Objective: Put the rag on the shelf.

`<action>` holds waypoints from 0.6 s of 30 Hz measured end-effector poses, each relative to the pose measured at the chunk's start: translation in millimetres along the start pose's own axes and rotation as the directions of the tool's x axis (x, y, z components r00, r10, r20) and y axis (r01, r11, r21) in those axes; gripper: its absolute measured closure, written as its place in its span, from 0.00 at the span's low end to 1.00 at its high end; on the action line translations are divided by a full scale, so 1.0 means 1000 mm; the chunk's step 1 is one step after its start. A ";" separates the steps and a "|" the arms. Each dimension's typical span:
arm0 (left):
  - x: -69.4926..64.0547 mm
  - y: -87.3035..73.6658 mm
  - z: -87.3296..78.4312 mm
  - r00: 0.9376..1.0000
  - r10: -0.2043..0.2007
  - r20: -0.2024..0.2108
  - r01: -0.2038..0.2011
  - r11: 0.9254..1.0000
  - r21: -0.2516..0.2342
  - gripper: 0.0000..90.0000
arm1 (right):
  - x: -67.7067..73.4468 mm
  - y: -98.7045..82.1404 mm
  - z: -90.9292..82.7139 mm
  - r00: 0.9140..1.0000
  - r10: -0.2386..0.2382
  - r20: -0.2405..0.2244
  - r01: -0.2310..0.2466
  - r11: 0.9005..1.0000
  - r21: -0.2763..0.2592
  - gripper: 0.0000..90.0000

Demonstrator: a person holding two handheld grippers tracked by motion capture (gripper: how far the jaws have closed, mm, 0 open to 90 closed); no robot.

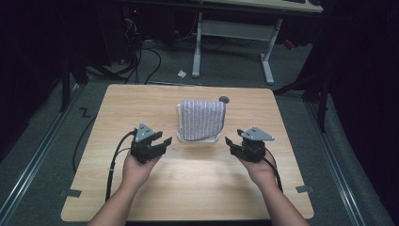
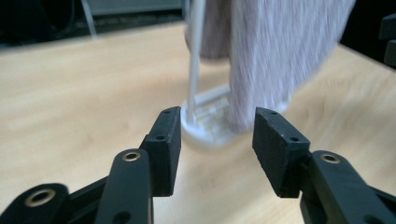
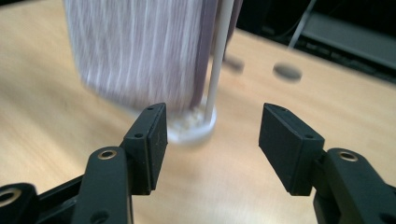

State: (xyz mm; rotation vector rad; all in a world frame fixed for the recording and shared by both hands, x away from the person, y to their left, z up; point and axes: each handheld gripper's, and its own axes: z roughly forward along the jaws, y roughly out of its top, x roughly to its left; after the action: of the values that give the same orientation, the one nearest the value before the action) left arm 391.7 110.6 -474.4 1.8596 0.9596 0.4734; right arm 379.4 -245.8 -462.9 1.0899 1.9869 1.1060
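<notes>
A striped purple-grey towel (image 1: 203, 119) hangs over a small white rack (image 1: 179, 123) in the middle of the wooden table (image 1: 141, 101). My left gripper (image 1: 161, 141) is open, held a short way to the rack's left and aimed at its base (image 2: 205, 129). The towel (image 2: 275, 56) hangs just beyond its two pads (image 2: 169, 140), nothing between them. My right gripper (image 1: 229, 144) is open too, a short way right of the rack. Its view shows the towel (image 3: 140, 51), the rack's upright rod (image 3: 218, 51) and round foot (image 3: 194, 128) ahead.
A dark round hole or disc (image 1: 224, 100) lies in the tabletop behind the rack. Beyond the table stand a white desk frame (image 1: 268, 56) and cables (image 1: 141, 61) on the grey floor. Bare wood surrounds the rack on all sides.
</notes>
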 end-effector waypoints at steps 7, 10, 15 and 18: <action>-0.016 -0.058 -0.025 0.994 -0.096 0.056 0.090 0.991 0.101 0.54 | 0.015 -0.061 -0.017 0.999 0.038 -0.004 -0.038 0.994 0.102 0.37; -0.032 -0.072 -0.047 0.992 -0.092 0.085 0.085 0.993 0.078 0.56 | 0.026 -0.082 -0.035 0.999 0.030 -0.021 -0.027 0.993 0.119 0.38; -0.025 -0.079 -0.035 0.996 -0.075 0.054 0.068 0.991 0.119 0.54 | 0.029 -0.080 -0.029 1.000 0.027 -0.013 -0.026 0.993 0.113 0.41; -0.022 -0.079 -0.034 0.987 -0.132 0.092 0.123 0.987 0.101 0.51 | 0.034 -0.080 -0.021 1.000 0.005 -0.026 -0.002 0.993 0.121 0.39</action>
State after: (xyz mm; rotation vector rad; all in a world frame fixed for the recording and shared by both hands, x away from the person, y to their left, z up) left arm 322.5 131.6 -525.7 1.8746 1.0426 0.2605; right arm 317.2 -248.7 -526.9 1.1460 2.0961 1.0176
